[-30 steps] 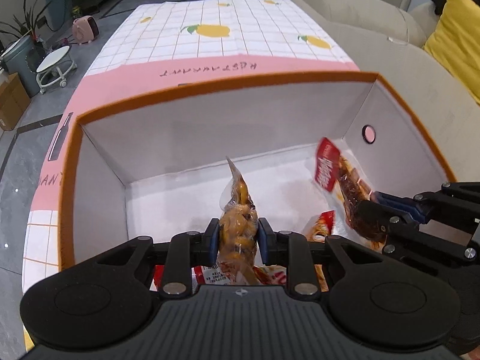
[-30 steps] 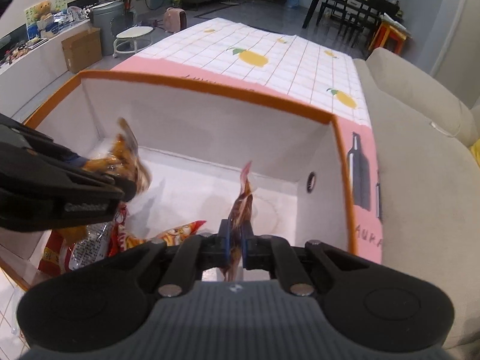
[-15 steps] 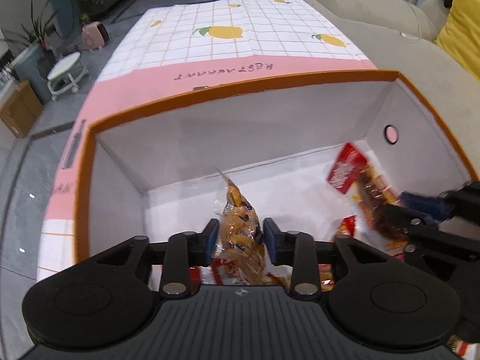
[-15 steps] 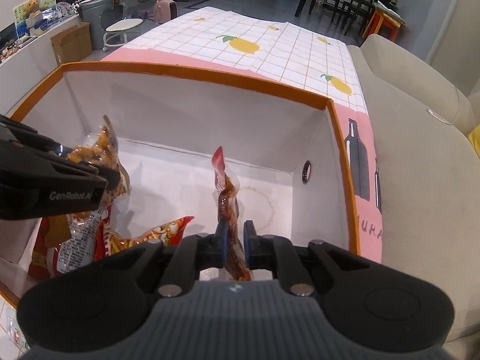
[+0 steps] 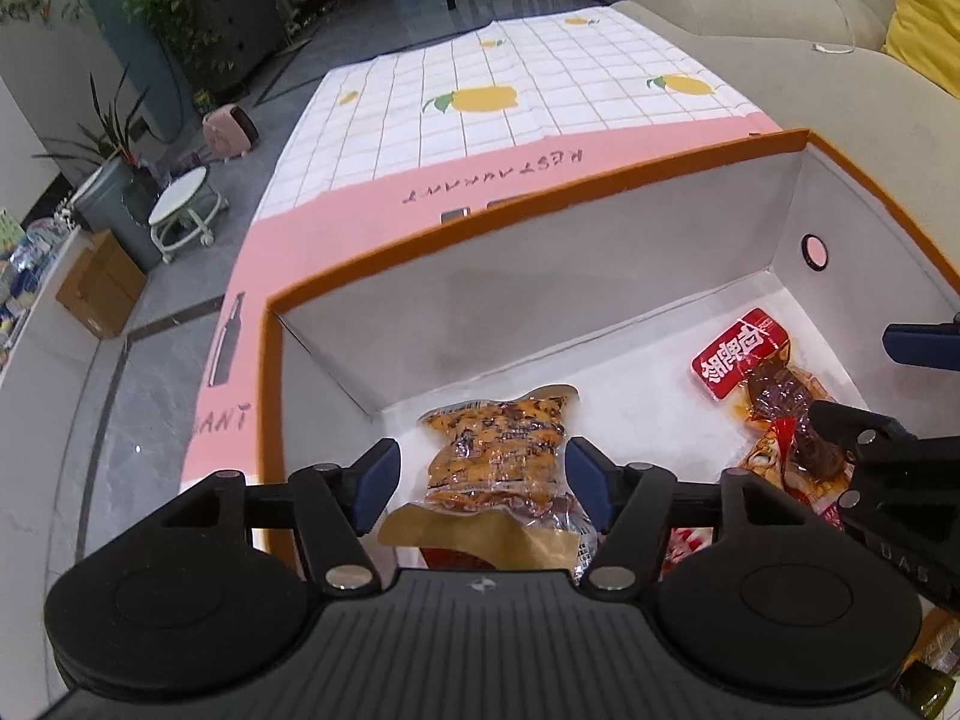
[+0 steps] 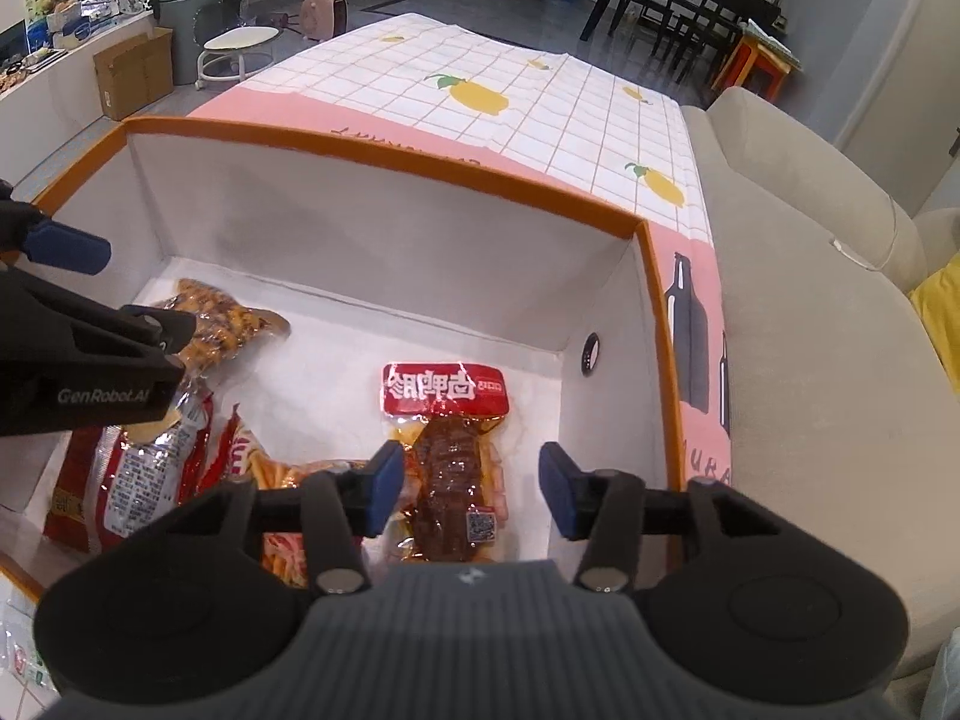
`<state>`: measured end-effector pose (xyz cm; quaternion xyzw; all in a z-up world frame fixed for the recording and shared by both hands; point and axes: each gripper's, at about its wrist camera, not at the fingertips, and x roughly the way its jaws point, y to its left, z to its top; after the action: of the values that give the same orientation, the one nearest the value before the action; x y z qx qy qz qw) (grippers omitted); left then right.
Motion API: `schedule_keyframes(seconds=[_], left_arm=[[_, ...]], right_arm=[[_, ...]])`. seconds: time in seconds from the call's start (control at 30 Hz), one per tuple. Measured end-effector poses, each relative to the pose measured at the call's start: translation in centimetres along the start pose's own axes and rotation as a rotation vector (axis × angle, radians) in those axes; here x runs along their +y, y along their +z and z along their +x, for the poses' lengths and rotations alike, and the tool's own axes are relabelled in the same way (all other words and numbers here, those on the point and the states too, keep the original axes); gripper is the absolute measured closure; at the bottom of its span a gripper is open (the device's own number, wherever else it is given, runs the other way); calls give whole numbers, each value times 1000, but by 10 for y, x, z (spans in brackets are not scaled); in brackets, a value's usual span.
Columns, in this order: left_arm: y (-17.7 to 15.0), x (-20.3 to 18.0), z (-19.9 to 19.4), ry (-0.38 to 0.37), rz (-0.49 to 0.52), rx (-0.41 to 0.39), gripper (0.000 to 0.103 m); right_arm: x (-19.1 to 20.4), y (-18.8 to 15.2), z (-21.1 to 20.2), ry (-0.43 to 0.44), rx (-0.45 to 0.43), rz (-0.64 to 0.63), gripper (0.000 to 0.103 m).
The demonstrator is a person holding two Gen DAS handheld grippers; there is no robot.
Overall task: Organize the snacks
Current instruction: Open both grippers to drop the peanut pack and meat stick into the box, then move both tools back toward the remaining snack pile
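Note:
Both grippers hang over a white box with an orange rim (image 5: 540,222) (image 6: 384,153). My left gripper (image 5: 483,480) is opening. Below its spread jaws a clear pack of orange-brown snacks (image 5: 498,450) lies flat on the box floor, free of the pads. My right gripper (image 6: 471,492) is opening too. A red-labelled pack of dark brown meat (image 6: 450,450) lies flat under it, untouched. Each gripper shows at the edge of the other's view: the right gripper (image 5: 870,384), the left gripper (image 6: 120,288). More packs, a red-and-silver pack (image 6: 138,480) and an orange pack (image 6: 282,480), lie at the box's near side.
The box stands on a pink and white lemon-print tablecloth (image 5: 510,102). A beige sofa (image 6: 810,330) with a yellow cushion (image 5: 924,6) runs along the right. On the floor to the left are a white stool (image 5: 186,216) and a cardboard box (image 5: 99,288).
Both grippers went from shut on upright packs to open. The orange-brown pack and the red-labelled pack dropped and now lie flat on the box floor.

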<state>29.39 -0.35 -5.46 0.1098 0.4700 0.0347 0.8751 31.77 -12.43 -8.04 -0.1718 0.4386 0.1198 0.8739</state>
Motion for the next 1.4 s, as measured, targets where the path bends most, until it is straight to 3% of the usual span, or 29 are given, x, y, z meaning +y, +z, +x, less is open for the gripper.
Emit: schedule_keyframes(seconds=[0.4,0.77,1.0,1.27,1.4], left_arm=[[-14,7,-46,-2,-48,-77,28],[-45,7,-112,-1,-35,-220,28],[-75,5,-141,-89,-75,-240,29],[-114,-7,-151,-123,-102,-210,29],[-133,-9,-150,-190,-150,-175,29]], right_arm=[[-10,-6,-46,67,-40,93,32],[-9,-39,-102,71,-110,178,17],[-3,-72,-128,75,-145,218,17],[8,-119,-144,64,-137,233,17],[11,-142,-147,77,-119,242,17]])
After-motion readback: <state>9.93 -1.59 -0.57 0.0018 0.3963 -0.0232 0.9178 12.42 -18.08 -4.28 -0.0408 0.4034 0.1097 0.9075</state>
